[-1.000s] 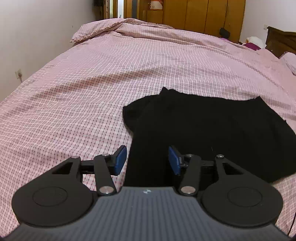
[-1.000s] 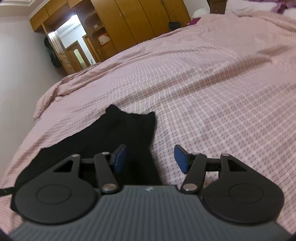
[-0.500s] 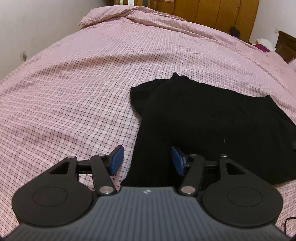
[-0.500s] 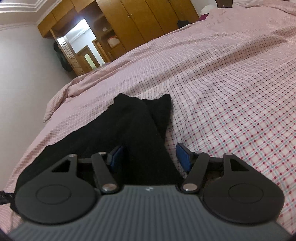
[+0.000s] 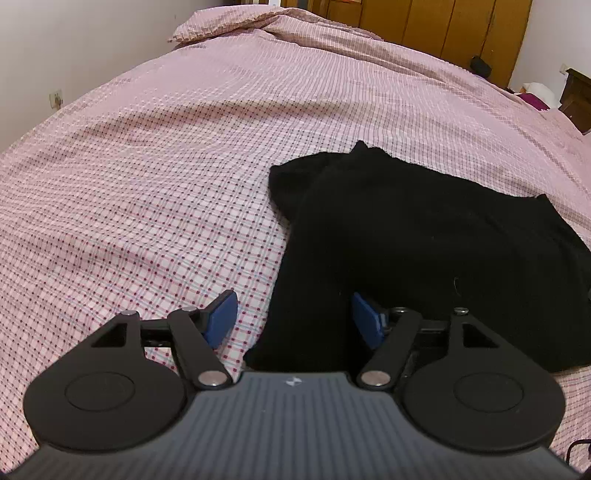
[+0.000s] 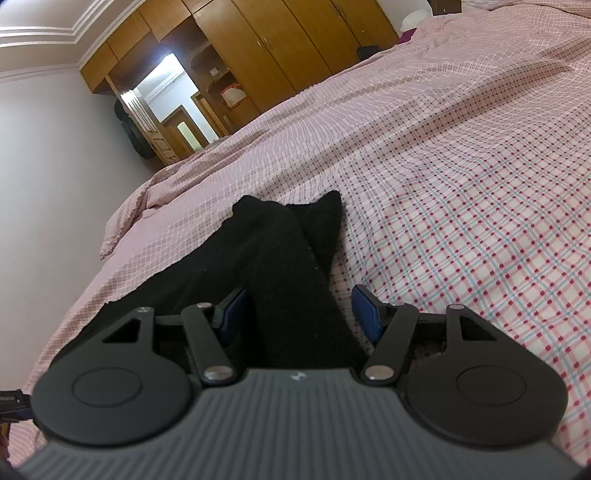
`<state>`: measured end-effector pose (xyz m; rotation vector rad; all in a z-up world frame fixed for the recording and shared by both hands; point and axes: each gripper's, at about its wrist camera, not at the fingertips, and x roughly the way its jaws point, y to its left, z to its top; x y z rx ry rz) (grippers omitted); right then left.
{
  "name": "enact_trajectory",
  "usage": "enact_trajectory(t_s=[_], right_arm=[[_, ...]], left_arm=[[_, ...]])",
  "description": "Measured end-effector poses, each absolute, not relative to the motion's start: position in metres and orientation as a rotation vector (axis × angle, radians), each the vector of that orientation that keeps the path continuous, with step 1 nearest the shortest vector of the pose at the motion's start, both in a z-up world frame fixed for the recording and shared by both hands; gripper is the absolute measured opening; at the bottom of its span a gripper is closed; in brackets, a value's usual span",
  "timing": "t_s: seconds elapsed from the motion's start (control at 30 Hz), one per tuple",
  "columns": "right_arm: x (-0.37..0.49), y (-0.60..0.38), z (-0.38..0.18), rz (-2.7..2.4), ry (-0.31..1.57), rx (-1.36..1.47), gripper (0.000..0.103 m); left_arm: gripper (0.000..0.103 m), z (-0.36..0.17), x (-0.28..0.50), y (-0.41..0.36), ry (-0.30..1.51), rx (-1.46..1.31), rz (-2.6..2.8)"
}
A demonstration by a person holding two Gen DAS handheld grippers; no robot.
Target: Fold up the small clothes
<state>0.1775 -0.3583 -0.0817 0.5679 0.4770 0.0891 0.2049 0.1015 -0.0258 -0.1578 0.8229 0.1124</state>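
A black garment (image 5: 413,240) lies spread on the pink checked bedspread (image 5: 147,166). My left gripper (image 5: 293,319) hangs low over its near left edge. Its jaws are opening; the cloth's edge lies between the blue pads (image 5: 221,317), which do not press on it. From the right wrist view, a folded strip of the same black garment (image 6: 280,266) runs away from me toward the bed's far end. My right gripper (image 6: 299,314) stands open astride that strip, close above the bed, pads clear of the cloth.
The bedspread (image 6: 461,184) stretches wide on all sides. A rumpled pillow end (image 5: 229,26) lies at the far left. Wooden wardrobes (image 6: 288,48) line the far wall, beside a lit doorway (image 6: 173,103). A dark headboard (image 5: 576,99) stands at the right.
Both grippers have sunk closer to the garment. The left jaws have spread wider. The right gripper has come down over the folded strip, which now lies between its pads.
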Motion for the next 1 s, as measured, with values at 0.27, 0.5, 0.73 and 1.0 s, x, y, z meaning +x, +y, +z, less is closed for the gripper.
enact_trajectory(t_s=[0.27, 0.5, 0.73, 1.0], right_arm=[[0.175, -0.359, -0.082, 0.090, 0.472, 0.573, 0.064], [0.185, -0.348, -0.076, 0.110, 0.497, 0.513, 0.068], [0.205, -0.350, -0.082, 0.154, 0.470, 0.664, 0.039], [0.199, -0.355, -0.074, 0.138, 0.436, 0.768, 0.026]], left_arm=[[0.075, -0.027, 0.206, 0.099, 0.826, -0.147, 0.115], [0.075, -0.026, 0.207, 0.099, 0.833, -0.149, 0.119], [0.075, -0.017, 0.198, 0.098, 0.829, -0.161, 0.117], [0.075, -0.003, 0.185, 0.102, 0.808, -0.159, 0.113]])
